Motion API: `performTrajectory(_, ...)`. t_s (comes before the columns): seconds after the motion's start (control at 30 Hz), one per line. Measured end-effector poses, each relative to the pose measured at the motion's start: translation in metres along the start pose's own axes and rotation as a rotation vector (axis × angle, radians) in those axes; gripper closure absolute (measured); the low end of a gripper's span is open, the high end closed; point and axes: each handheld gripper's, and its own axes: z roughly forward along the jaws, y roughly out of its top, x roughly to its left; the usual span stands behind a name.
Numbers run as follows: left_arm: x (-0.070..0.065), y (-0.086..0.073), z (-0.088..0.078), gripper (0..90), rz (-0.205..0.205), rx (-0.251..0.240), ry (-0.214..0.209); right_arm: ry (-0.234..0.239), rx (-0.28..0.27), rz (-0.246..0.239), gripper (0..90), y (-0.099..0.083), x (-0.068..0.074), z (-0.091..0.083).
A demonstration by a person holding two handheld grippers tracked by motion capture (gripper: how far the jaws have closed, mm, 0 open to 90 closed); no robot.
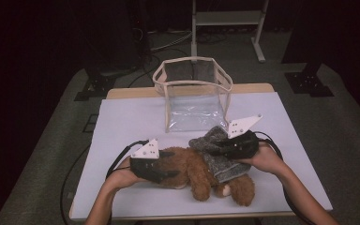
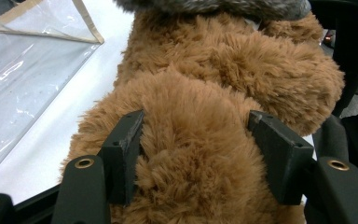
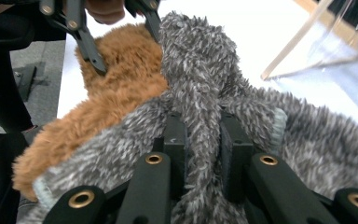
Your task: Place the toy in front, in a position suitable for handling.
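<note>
A: Starting at the left, what did the high view give you that the close views didn't?

B: The whole layout. The brown plush bear (image 1: 194, 173) lay on its side across the near part of the white surface (image 1: 131, 122), with the left gripper (image 1: 166, 164) at its left end and the right gripper (image 1: 220, 146) over the grey fuzzy garment (image 1: 218, 157) on its right half. Beyond both stood a clear plastic bag (image 1: 193, 96) with cream trim, upright and open at the top.

A: And the left gripper view?

B: It showed the contact itself. The bear (image 2: 205, 116) filled the gap between the jaws, a rounded tuft of brown fur bulging up between them, both pads sunk into the pile. The jaws stood partly closed, squeezing the plush. The bag (image 2: 32, 56) lay off to the upper left of the jaws, apart from them.

A: The right gripper view?

B: Its jaws were almost together, pinching a ridge of the garment (image 3: 200, 116) that rose straight up between them. Beyond the jaws and to their left the bear's brown fur (image 3: 116, 84) emerged from under the grey fabric, and farther on the left gripper's black tips (image 3: 121, 42) straddled that fur. The bag's edge (image 3: 317, 42) showed to the upper right.
</note>
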Motion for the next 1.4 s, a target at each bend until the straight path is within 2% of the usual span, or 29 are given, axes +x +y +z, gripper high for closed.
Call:
performTrajectory(0.1, 0.001, 0.002, -0.002, 34.6, 0.004, -0.002, 0.001, 0.023, 0.009, 0.023, 75.3, -0.009, 0.003, 0.002)
performTrajectory(0.2, 0.003, 0.008, -0.006, 28.8, 0.028, -0.001, -0.003, 0.031, 0.007, 0.015, 75.7, -0.016, 0.011, 0.002)
performTrajectory(0.33, 0.009, 0.016, -0.01, 18.9, 0.003, 0.021, 0.021, 0.031, 0.0, 0.002, 75.9, -0.02, 0.019, 0.0)
performTrajectory(0.47, 0.013, 0.01, -0.003, 19.2, -0.039, 0.047, -0.019, 0.025, -0.001, -0.014, 75.9, -0.022, 0.025, -0.001)
performTrajectory(0.57, 0.011, 0.005, 0.003, 25.1, -0.037, 0.036, -0.041, 0.019, 0.005, -0.029, 75.9, -0.021, 0.028, -0.001)
performTrajectory(0.73, 0.007, 0.006, 0.008, 29.1, -0.009, 0.037, -0.051, -0.007, 0.019, -0.068, 75.5, -0.008, 0.029, -0.005)
performTrajectory(0.97, 0.001, 0.014, 0.023, 30.8, 0.042, 0.038, -0.066, 0.015, 0.024, -0.106, 74.8, 0.01, 0.027, 0.006)
performTrajectory(1.03, 0.0, 0.018, 0.028, 31.0, 0.058, 0.045, -0.067, 0.014, 0.03, -0.097, 74.8, 0.012, 0.023, 0.008)
performTrajectory(1.23, -0.003, 0.026, 0.037, 31.2, 0.096, 0.059, -0.079, 0.014, 0.047, -0.076, 74.6, -0.002, 0.02, 0.0)
performTrajectory(1.4, -0.006, 0.025, 0.032, 31.6, 0.111, 0.076, -0.068, 0.003, -0.002, -0.039, 74.0, -0.024, 0.025, -0.019)
